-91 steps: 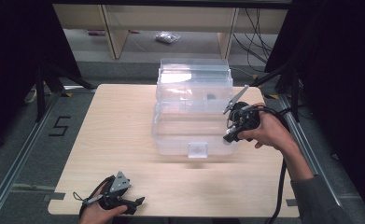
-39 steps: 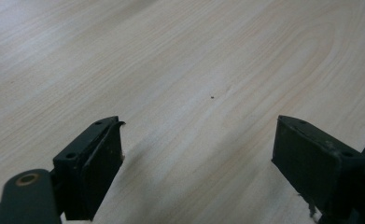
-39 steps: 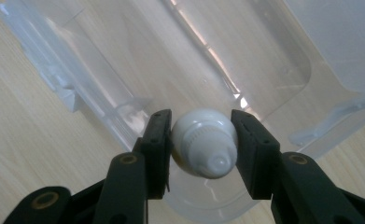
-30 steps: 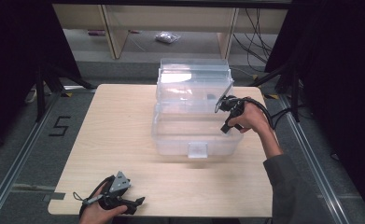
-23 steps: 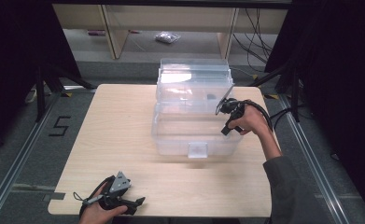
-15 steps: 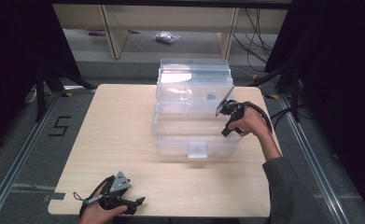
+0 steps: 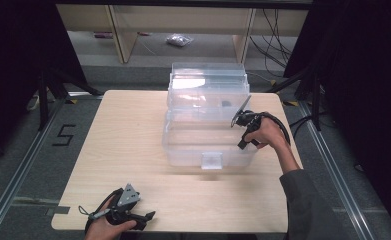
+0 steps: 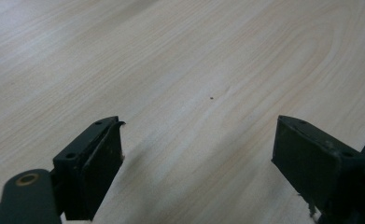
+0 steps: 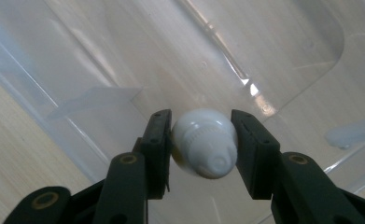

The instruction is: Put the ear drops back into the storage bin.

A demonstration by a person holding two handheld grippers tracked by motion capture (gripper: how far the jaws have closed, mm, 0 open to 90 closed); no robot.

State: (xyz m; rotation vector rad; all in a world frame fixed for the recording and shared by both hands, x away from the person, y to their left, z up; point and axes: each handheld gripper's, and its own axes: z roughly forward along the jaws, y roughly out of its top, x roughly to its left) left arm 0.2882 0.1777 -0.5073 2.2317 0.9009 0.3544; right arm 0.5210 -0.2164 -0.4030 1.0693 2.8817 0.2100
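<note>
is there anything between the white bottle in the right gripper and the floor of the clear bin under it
Nothing visible does. The right gripper is shut on the white bottle and holds it over the open clear bin. In the right gripper view, the bin floor beneath the bottle looks bare, with just the wooden table showing through the plastic.

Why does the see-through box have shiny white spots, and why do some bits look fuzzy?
High view: room light bounces off the clear box, a bright patch on its raised lid. Right gripper view: a white glare streak on the plastic, and the white bottle in the right gripper looks soft, too close to the lens. Left gripper view: the table blurs far off.
</note>
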